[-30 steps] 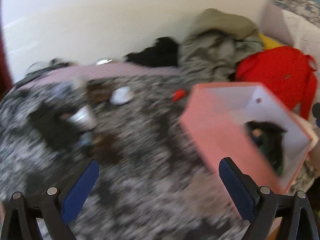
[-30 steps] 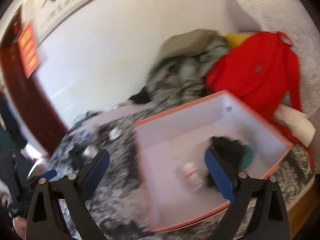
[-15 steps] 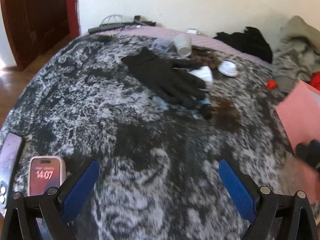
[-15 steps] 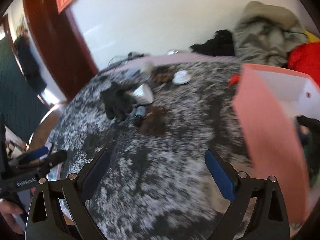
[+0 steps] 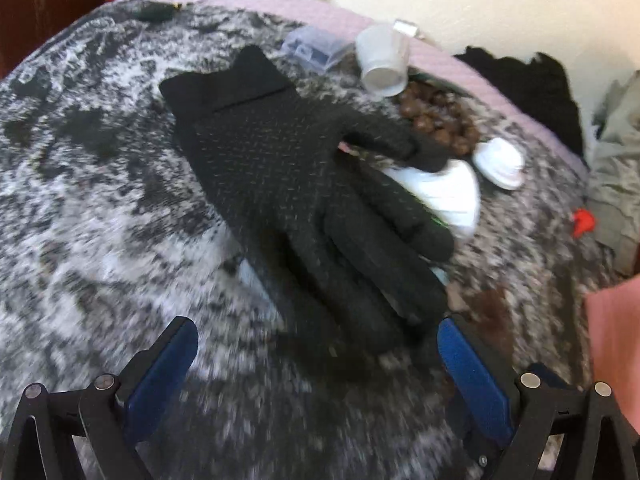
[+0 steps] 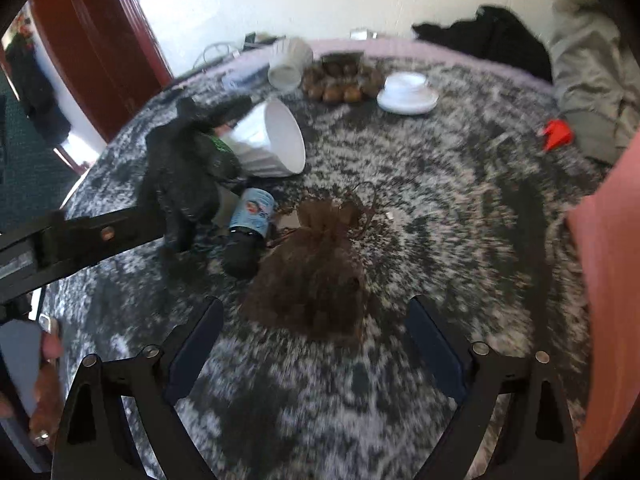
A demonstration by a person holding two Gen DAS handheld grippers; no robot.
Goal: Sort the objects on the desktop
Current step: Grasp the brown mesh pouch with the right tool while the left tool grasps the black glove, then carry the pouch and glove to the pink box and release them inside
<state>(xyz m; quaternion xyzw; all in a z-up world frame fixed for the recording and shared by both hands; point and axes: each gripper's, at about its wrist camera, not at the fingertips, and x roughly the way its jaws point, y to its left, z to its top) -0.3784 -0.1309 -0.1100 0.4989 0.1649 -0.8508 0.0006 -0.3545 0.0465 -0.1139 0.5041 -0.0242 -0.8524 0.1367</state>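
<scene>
We hold our left gripper low over the table, and its blue jaws are wide apart with nothing in them. The black glove lies flat just past the jaws, its finger ends close to the right jaw. Our right gripper also has its jaws spread wide and empty, and the brown pouch sits between them, a little farther out. Only the right view shows the pouch well, plus a small bottle with a blue label beside the glove and a white bowl tipped on its side. Only the left view shows the clear little box far back by the tipped white cup. The glove is dark knit with tiny dots, and its cuff points to the far left. The pouch is see-through brown with a thin string at its top. A pink box stands at the right edge.
</scene>
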